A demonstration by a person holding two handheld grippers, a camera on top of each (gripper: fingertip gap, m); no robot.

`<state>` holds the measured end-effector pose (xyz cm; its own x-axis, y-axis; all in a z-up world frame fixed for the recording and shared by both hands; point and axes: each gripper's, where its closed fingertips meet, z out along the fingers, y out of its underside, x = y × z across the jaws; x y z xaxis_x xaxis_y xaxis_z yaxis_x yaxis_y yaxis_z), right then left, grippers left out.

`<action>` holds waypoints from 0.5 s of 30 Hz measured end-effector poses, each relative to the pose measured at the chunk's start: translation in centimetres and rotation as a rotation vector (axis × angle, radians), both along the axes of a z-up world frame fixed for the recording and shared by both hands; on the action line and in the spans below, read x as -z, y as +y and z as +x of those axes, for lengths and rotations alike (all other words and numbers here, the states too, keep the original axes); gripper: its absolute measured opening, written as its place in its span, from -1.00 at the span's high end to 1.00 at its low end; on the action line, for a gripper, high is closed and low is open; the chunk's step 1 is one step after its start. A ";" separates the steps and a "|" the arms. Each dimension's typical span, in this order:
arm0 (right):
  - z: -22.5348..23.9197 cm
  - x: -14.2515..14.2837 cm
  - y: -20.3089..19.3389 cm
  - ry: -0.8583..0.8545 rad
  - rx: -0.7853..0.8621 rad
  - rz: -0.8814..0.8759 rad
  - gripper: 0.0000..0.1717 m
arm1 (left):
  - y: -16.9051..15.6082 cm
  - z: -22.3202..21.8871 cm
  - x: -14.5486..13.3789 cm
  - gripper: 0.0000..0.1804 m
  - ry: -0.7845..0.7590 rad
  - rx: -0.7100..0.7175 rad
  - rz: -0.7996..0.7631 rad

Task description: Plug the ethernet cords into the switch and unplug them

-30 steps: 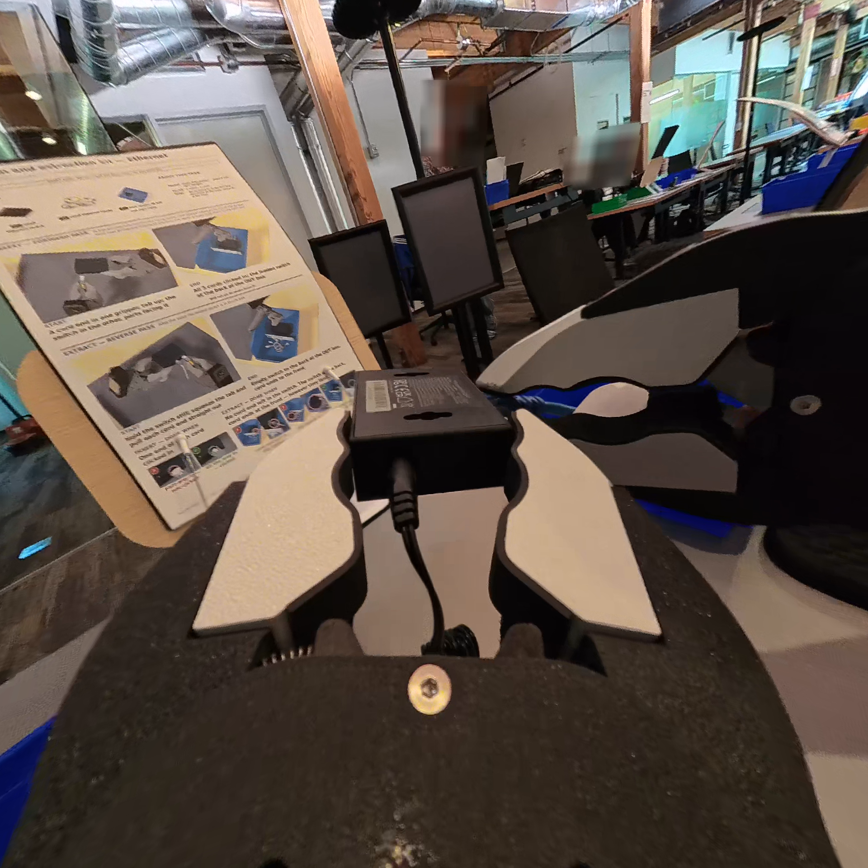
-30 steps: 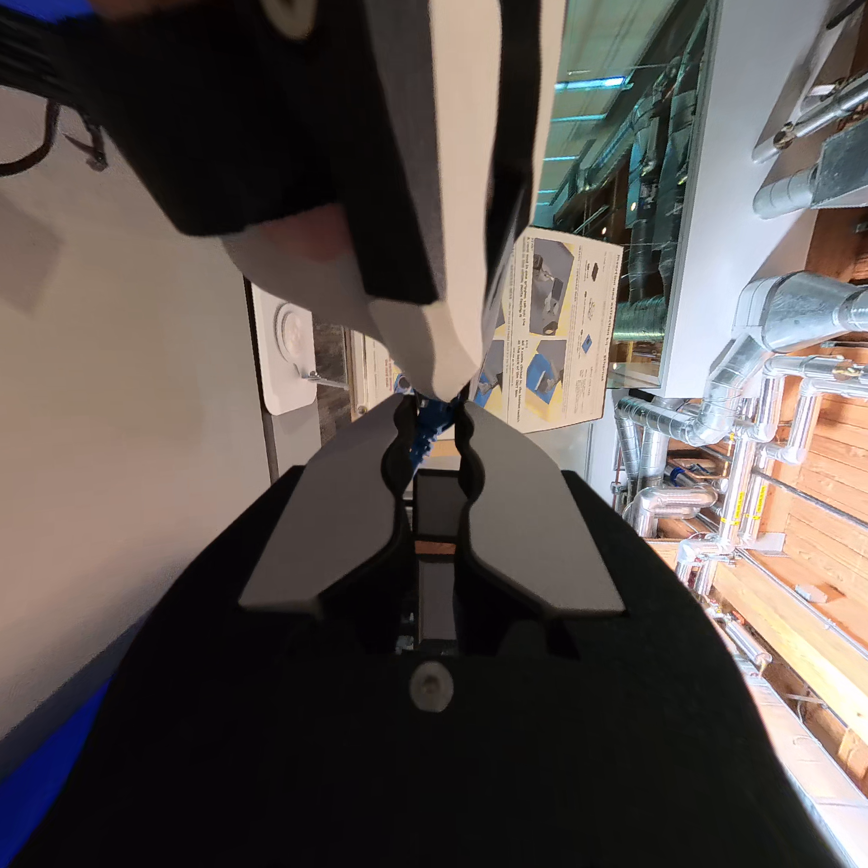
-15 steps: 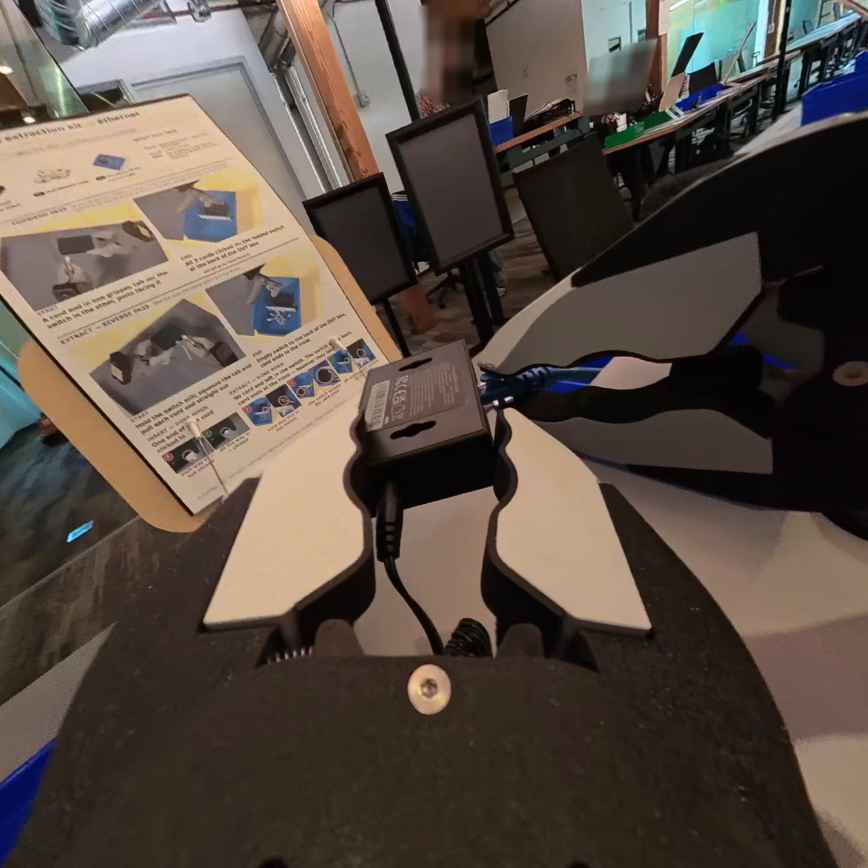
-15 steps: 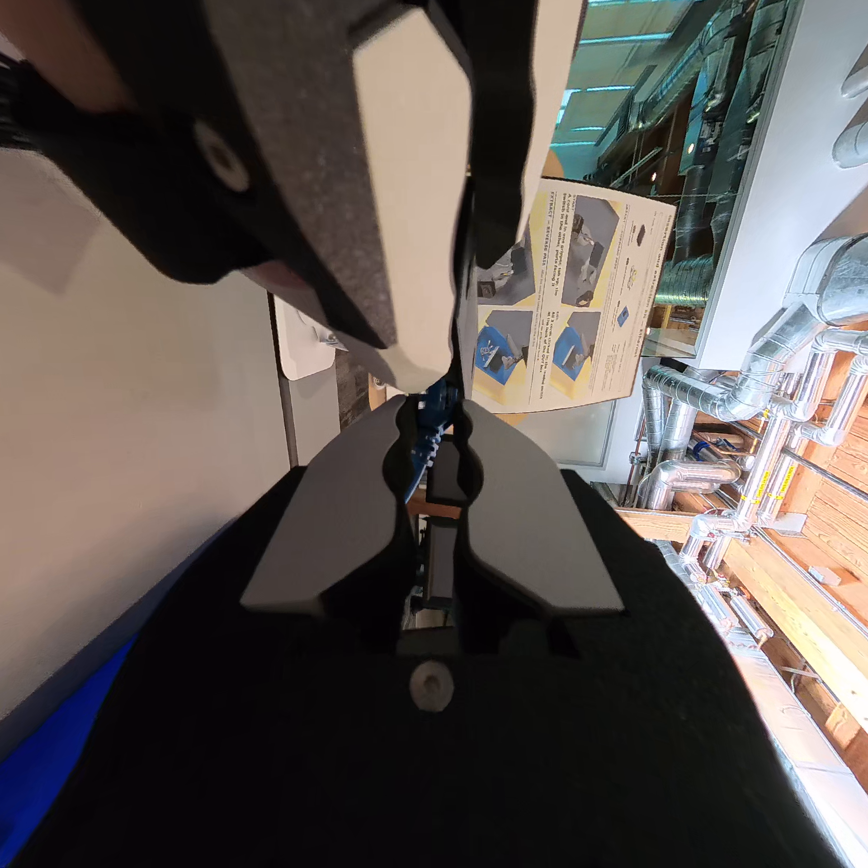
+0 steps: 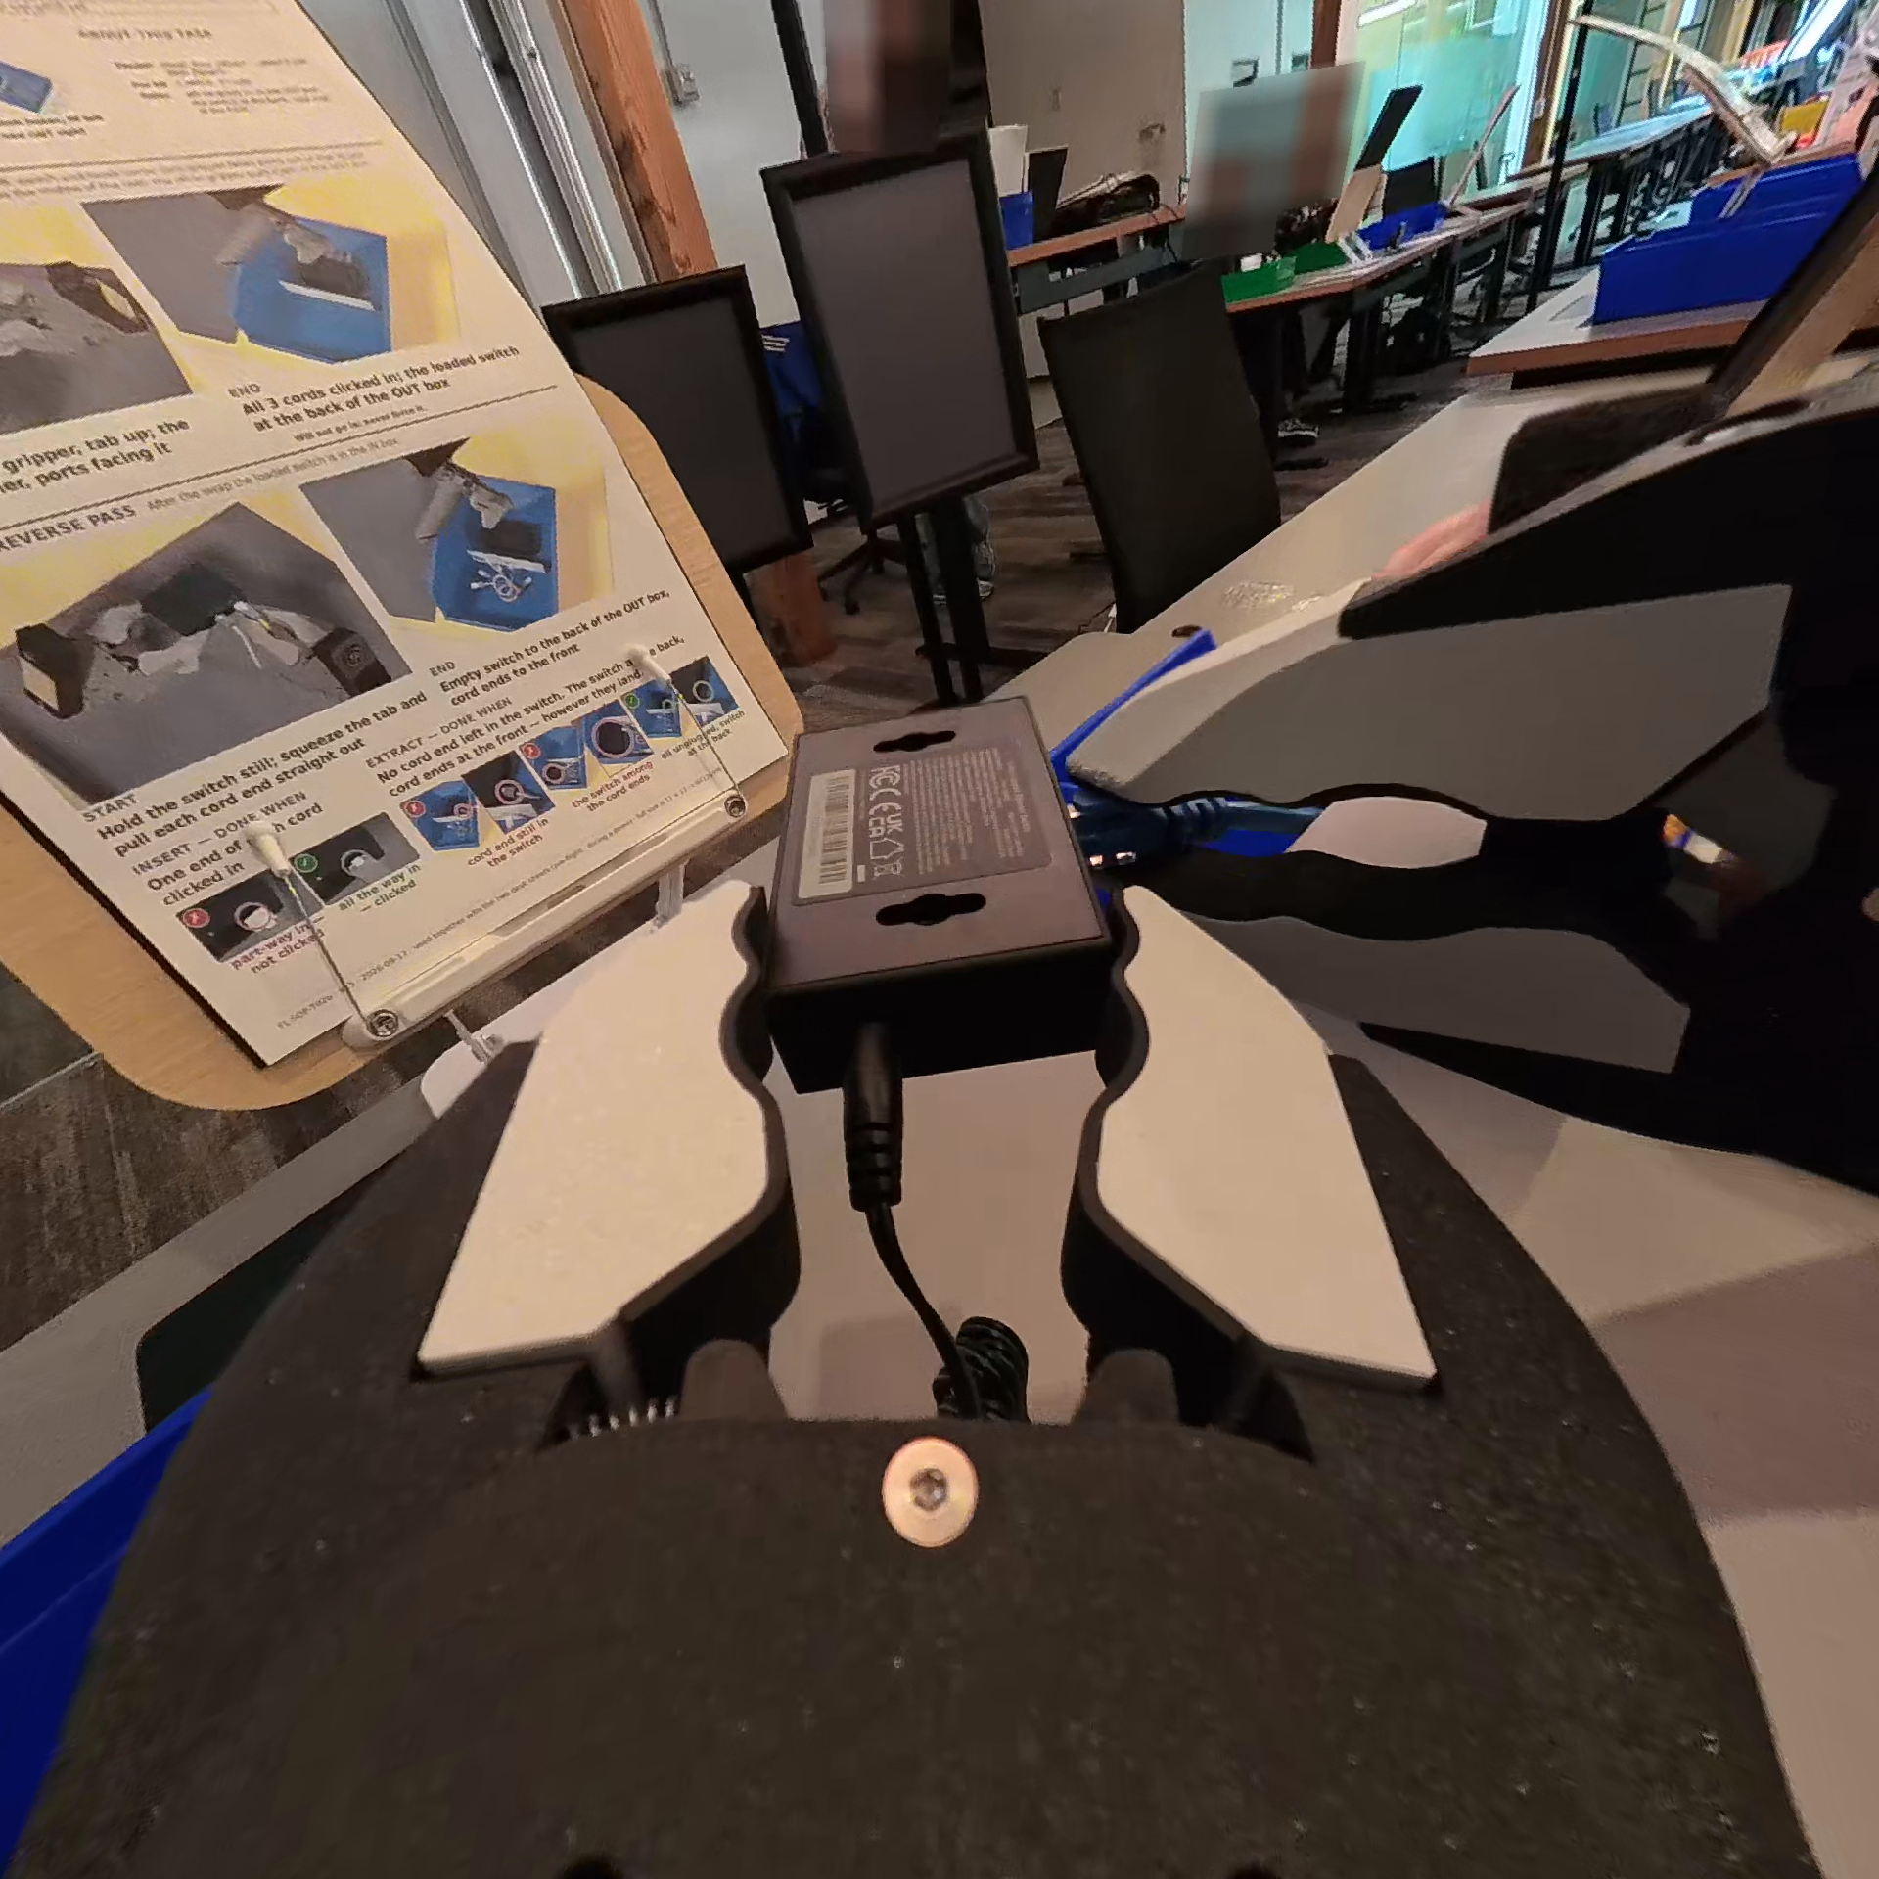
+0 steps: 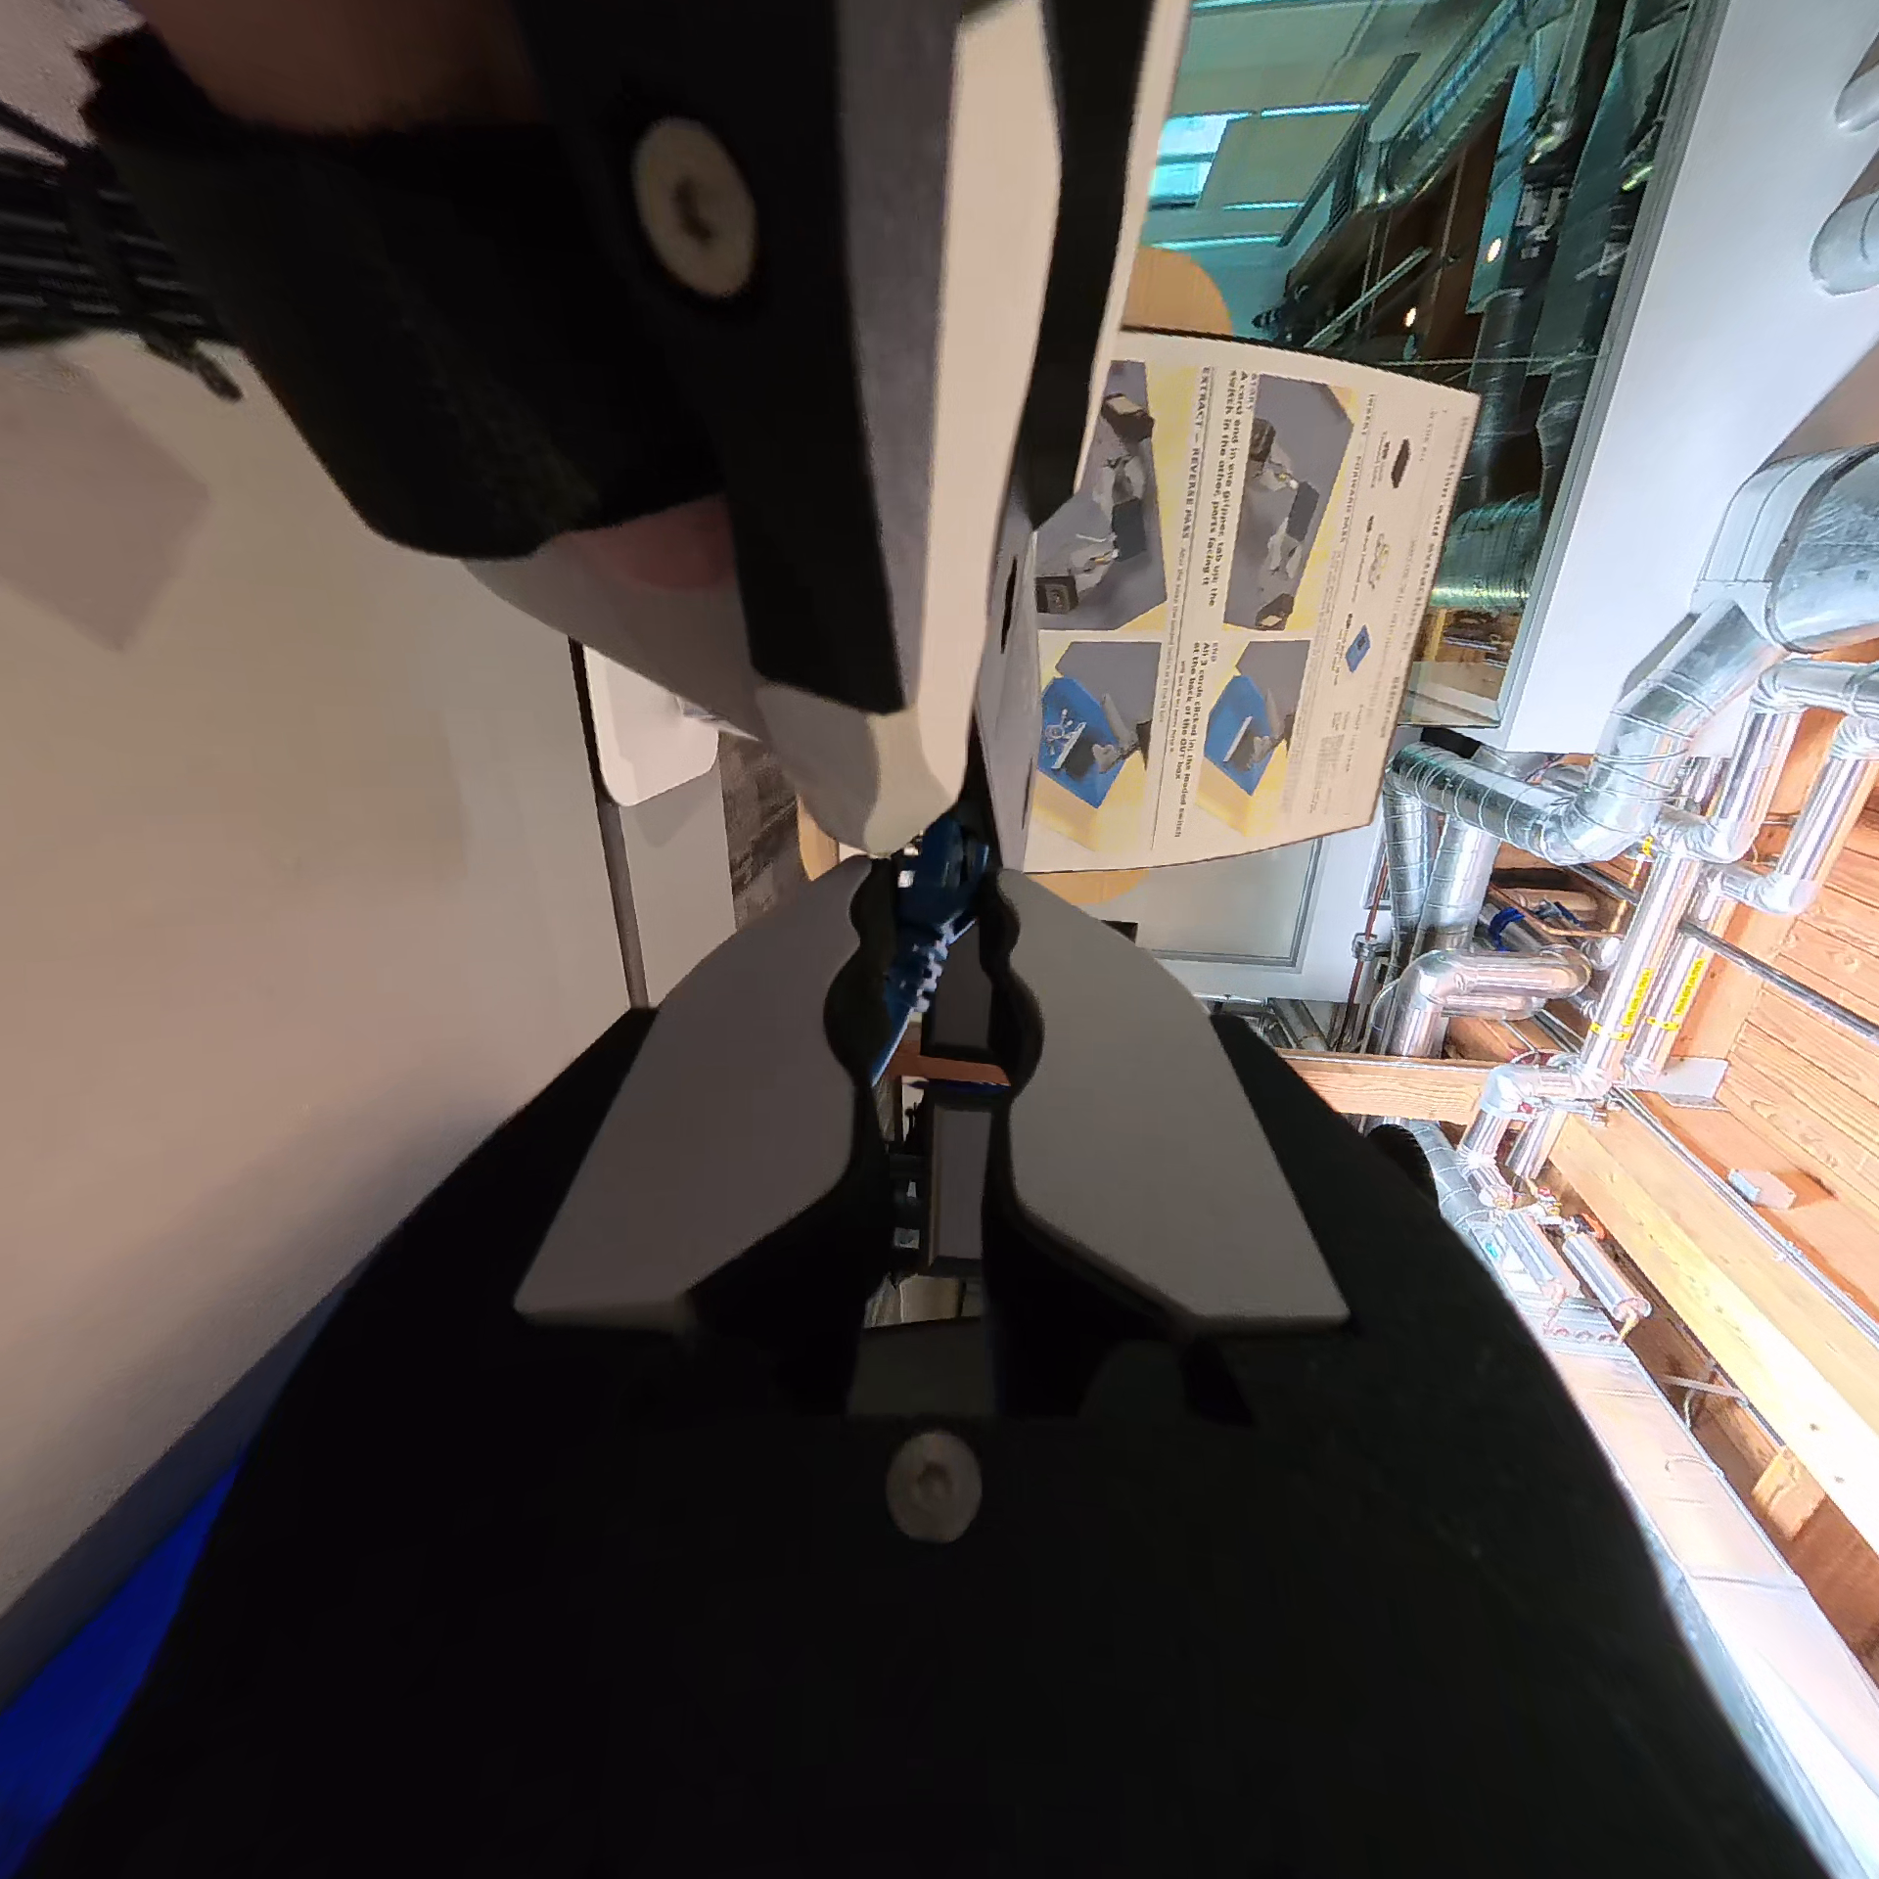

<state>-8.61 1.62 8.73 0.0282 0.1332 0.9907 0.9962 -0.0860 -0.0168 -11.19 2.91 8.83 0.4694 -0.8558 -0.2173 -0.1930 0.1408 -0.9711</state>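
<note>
In the left wrist view my left gripper (image 5: pixel 935 915) is shut on a black switch (image 5: pixel 930 844), its fingertips pressing on the two sides near the back end. The labelled underside faces up, and a black power cord (image 5: pixel 876 1129) runs from its back face toward me. My right gripper (image 5: pixel 1108 824) reaches in from the right, shut on a blue ethernet plug (image 5: pixel 1139 819) whose tip is at the switch's right face. I cannot tell how deep it sits. In the right wrist view my right gripper (image 6: pixel 933 885) pinches the blue plug (image 6: pixel 941 895), with the left gripper's fingers (image 6: pixel 915 712) just beyond.
An instruction board (image 5: pixel 305 559) on a stand is close on the left. The white table (image 5: pixel 1627 1373) lies below, with a blue bin edge (image 5: pixel 61 1586) at lower left and another behind the right gripper (image 5: pixel 1169 671). Black panels (image 5: pixel 895 325) and chairs stand beyond the table. My left and right fingertips are right by each other.
The switch twisted a little in my left grasp and then straightened partly. The left wrist view has tilted downward. The right gripper has kept the blue plug at the switch's right side.
</note>
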 end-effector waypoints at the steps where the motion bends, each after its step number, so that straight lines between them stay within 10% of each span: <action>1: 0.0 0.1 0.1 -0.012 0.004 0.002 0.82 | 0.1 0.0 0.1 0.31 0.007 -0.007 0.004; 15: 0.0 0.5 -0.1 0.001 -0.026 -0.010 0.83 | 0.0 0.1 0.4 0.31 0.025 0.027 -0.030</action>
